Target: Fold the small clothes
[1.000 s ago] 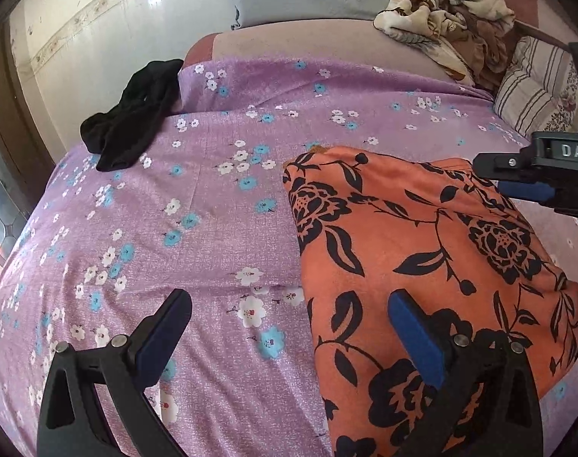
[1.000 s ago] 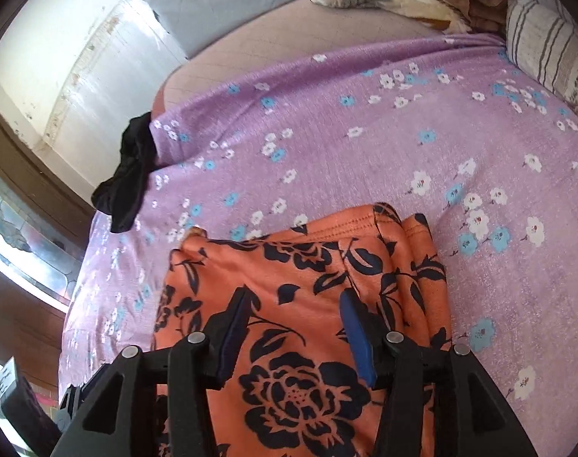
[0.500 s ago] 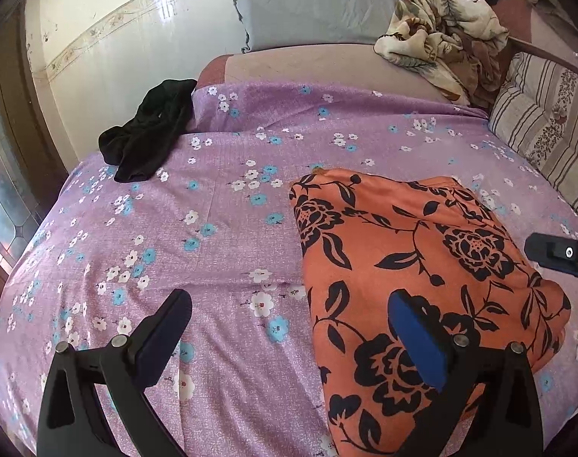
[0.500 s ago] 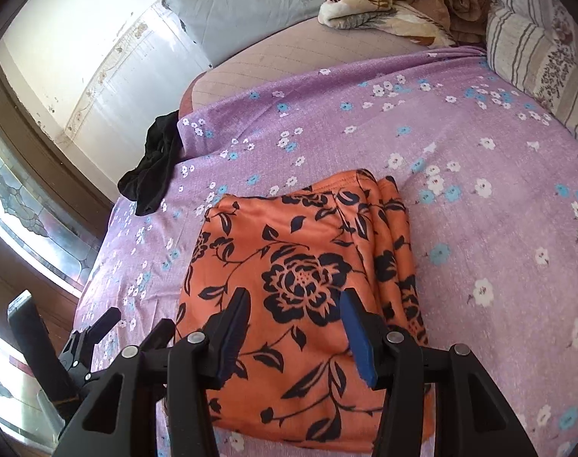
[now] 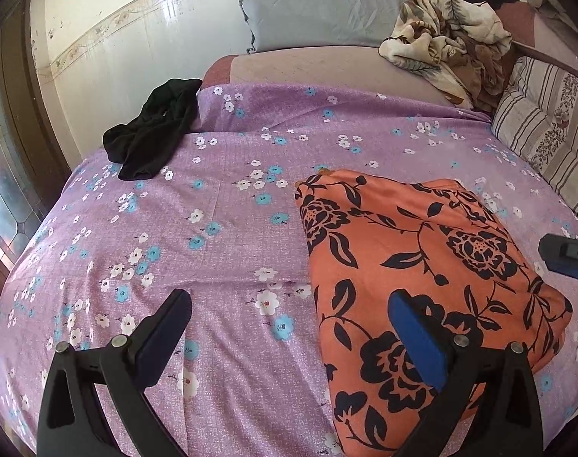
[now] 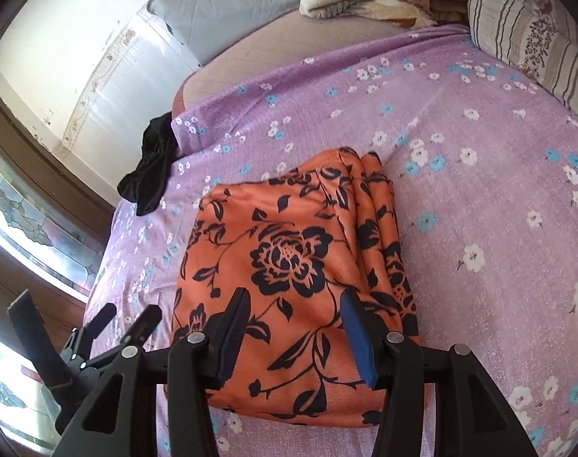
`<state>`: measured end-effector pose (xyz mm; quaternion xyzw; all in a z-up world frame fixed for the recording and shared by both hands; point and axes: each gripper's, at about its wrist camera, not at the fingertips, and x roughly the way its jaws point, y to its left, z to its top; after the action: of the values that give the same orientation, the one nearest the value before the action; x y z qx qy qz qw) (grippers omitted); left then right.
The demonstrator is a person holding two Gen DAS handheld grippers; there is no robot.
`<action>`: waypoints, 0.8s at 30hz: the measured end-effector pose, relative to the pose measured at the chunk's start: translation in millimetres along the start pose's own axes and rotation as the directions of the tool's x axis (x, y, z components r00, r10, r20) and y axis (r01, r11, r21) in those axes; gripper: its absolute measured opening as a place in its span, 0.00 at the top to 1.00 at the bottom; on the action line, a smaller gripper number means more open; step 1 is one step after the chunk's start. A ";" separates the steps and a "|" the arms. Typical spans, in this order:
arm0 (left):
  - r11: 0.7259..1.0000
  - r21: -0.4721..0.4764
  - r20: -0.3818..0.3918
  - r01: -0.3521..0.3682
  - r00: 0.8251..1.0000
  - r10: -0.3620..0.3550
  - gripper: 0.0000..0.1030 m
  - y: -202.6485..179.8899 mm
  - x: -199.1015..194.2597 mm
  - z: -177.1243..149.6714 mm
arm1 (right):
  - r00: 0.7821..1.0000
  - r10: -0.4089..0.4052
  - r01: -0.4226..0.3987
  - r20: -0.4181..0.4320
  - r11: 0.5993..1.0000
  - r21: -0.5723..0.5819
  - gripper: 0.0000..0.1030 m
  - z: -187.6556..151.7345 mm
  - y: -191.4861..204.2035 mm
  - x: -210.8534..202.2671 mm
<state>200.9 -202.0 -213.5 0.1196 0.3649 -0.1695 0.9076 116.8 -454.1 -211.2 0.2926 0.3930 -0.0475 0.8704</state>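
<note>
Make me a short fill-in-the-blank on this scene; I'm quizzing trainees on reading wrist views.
1. The folded orange garment bears a ____ flower print.
2. The garment lies on a ____ sheet with small flowers.
3. Both the left gripper and the right gripper are ____, holding nothing.
4. The crumpled cloth near the sheet's far corner is ____ in colour.

Missing words: black; purple; open; black

No readable text

We find no legible words, labels, brands or numbers in either view; the fabrics carry only flower prints.
</note>
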 end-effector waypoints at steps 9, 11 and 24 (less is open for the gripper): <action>1.000 0.004 -0.017 0.028 0.999 -0.028 0.01 -3.9 11.7 5.0 | 1.000 -0.009 0.009 -0.001 0.999 0.040 0.45 18.7 -14.4 7.4; 0.999 0.009 -0.018 0.034 0.999 -0.034 0.01 -5.4 13.1 5.7 | 1.000 -0.016 0.016 0.003 0.999 0.040 0.44 21.7 -17.9 8.0; 0.998 0.004 -0.042 0.062 0.997 -0.061 0.01 -7.3 20.9 8.9 | 0.999 -0.049 0.049 -0.006 0.997 0.057 0.42 32.4 -44.2 13.9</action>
<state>217.7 -216.3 -222.6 0.1143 0.3870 -0.1958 0.8938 133.8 -506.2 -225.1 0.3077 0.4005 -0.0795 0.8594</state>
